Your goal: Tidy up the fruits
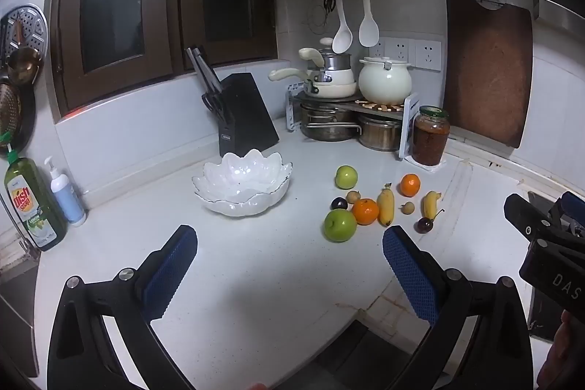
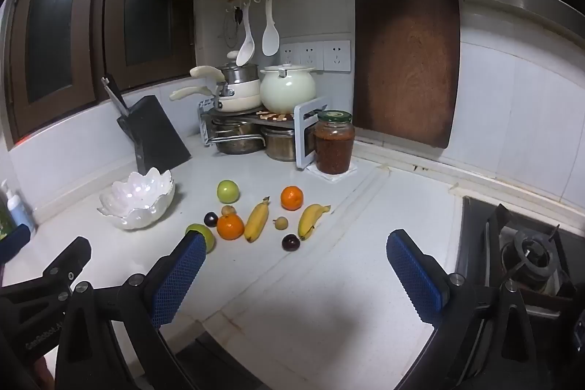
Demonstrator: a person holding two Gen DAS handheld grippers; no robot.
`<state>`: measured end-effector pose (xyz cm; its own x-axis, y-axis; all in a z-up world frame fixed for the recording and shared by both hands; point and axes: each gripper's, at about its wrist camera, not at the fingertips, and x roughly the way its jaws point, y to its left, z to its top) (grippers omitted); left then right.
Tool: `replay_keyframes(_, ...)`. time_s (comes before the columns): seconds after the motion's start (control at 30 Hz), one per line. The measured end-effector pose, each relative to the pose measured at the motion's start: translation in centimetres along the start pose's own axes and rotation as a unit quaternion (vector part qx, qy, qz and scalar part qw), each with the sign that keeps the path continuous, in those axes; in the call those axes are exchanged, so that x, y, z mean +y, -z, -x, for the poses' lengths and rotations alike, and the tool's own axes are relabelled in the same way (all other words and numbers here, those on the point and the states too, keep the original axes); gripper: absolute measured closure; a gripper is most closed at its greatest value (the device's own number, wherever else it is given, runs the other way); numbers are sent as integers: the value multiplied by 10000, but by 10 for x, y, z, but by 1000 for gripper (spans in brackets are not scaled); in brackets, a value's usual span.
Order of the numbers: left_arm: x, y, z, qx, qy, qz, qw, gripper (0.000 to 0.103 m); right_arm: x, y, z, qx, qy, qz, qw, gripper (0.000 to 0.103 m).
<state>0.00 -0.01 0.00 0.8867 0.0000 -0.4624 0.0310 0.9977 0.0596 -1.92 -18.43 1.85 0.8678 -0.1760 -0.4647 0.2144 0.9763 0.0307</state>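
At centre frame, fruit (image 1: 380, 207) lies loose on the bench (image 1: 256, 262); the white bowl (image 1: 243, 185) holds none. Nothing looks sorted yet, and the left tool (image 1: 289, 275) and right tool (image 2: 296, 276) both gape wide, holding nothing.

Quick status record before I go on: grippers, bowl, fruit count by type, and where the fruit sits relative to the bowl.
left gripper: open, holding nothing, above the counter
right gripper: open, holding nothing
white scalloped ceramic bowl: upright, no fruit visible in it
green apples: two
oranges: two
yellow bananas: two
dark plums: two
small tan round fruits: two
fruit position: loose on the white countertop, right of the bowl in the left wrist view
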Motion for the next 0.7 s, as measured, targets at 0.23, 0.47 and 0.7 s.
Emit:
replay_keyframes(0.23,2,3,-4,-44,10,69,10000,0,1,-1,-2,28,-6,-7,10000,3)
replay_keyframes(0.47,0,-3,1,-172,-32,29,9998,0,2,1,0,10,14,-2,10000,3)
replay_keyframes(0.7,-1,-6,1,-223,-44,12,9997,0,-3,-3,-4,-11,5,-7,10000,3)
